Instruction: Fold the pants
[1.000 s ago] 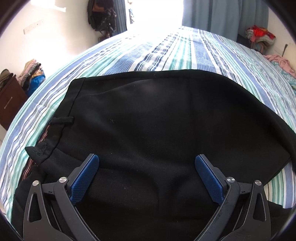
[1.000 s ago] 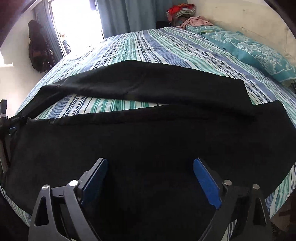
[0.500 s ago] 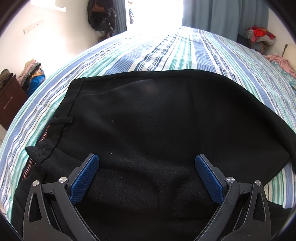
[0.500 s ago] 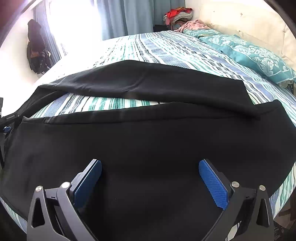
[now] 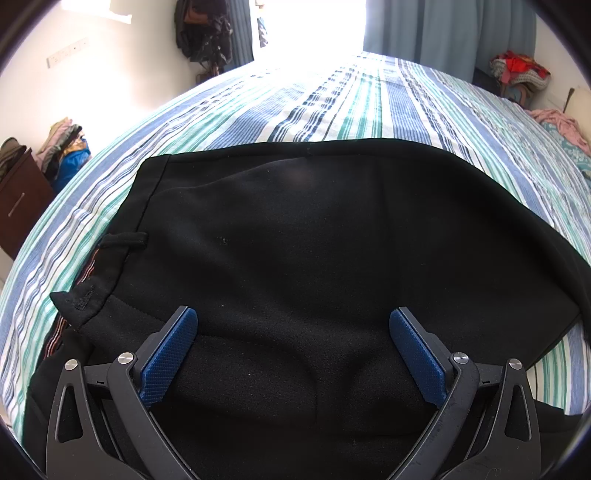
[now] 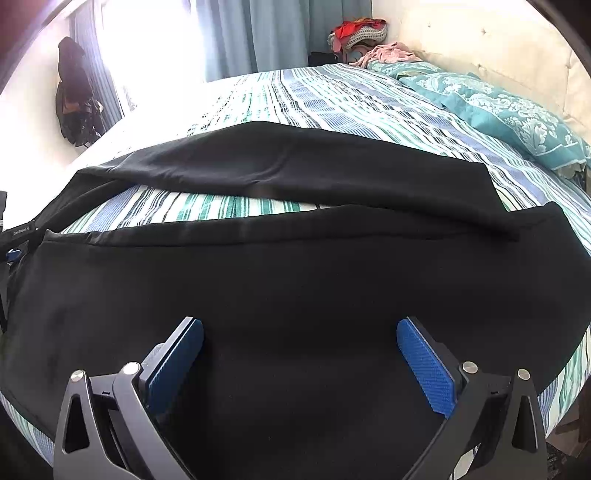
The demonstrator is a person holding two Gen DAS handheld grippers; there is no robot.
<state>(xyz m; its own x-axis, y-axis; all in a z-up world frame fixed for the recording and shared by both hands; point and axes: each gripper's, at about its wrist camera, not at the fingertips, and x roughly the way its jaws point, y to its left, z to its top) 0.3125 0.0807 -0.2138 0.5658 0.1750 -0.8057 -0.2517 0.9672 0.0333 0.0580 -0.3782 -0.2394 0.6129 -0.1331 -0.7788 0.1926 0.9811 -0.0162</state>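
Black pants [image 5: 314, 251] lie spread on a striped bed. In the left wrist view the waistband with a belt loop [image 5: 123, 240] is at the left. My left gripper [image 5: 291, 332] hovers open just over the seat of the pants, nothing between its blue pads. In the right wrist view the two legs [image 6: 295, 280] lie apart, the far leg [image 6: 295, 166] angled across the bed with a strip of sheet between them. My right gripper [image 6: 299, 343] stands open above the near leg, holding nothing.
The striped bedsheet [image 5: 332, 103] extends far beyond the pants. Teal pillows [image 6: 498, 107] lie at the headboard on the right. A pile of clothes [image 6: 362, 33] sits in the far corner. A dark cabinet [image 5: 18, 199] stands left of the bed. Part of the other gripper [image 6: 14, 240] shows at the left edge.
The right gripper has drifted slightly, its view turning toward the headboard and its jaws a little wider. The left gripper and the pants have stayed still.
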